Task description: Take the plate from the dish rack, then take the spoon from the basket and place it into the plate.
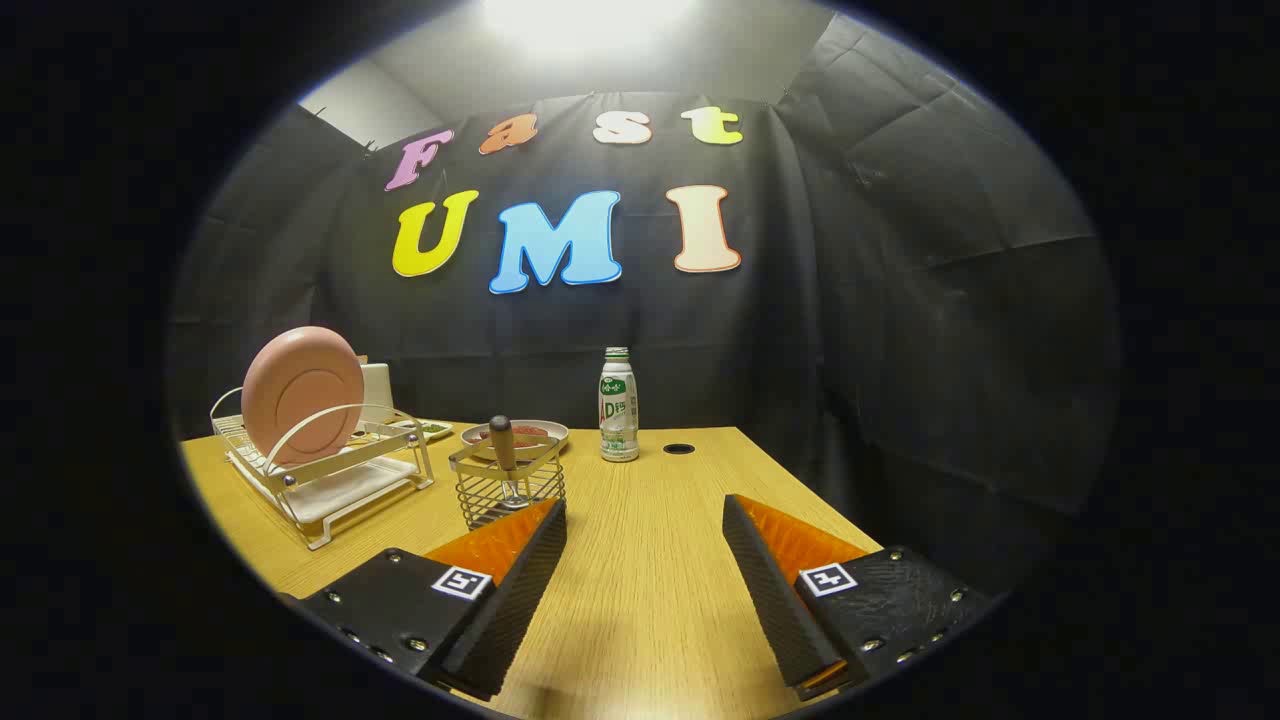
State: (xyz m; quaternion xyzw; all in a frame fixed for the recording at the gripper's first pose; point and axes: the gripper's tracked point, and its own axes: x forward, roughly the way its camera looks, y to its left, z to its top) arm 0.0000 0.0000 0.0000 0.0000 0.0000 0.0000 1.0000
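Observation:
A pink plate (302, 394) stands upright on edge in a white wire dish rack (330, 478) at the left of the wooden table. To the rack's right, a square wire basket (508, 488) holds a spoon, of which the brown wooden handle (503, 443) sticks up. My gripper (645, 520) hangs open above the table, with nothing between its fingers. The basket stands just ahead of the left finger (520, 590), and the rack lies farther off to the left.
A white bottle with a green label (618, 406) stands at the back of the table, next to a small round hole (679, 449). Behind the basket lies a shallow dish (520, 435) with something in it. Black cloth walls close the table's far and right sides.

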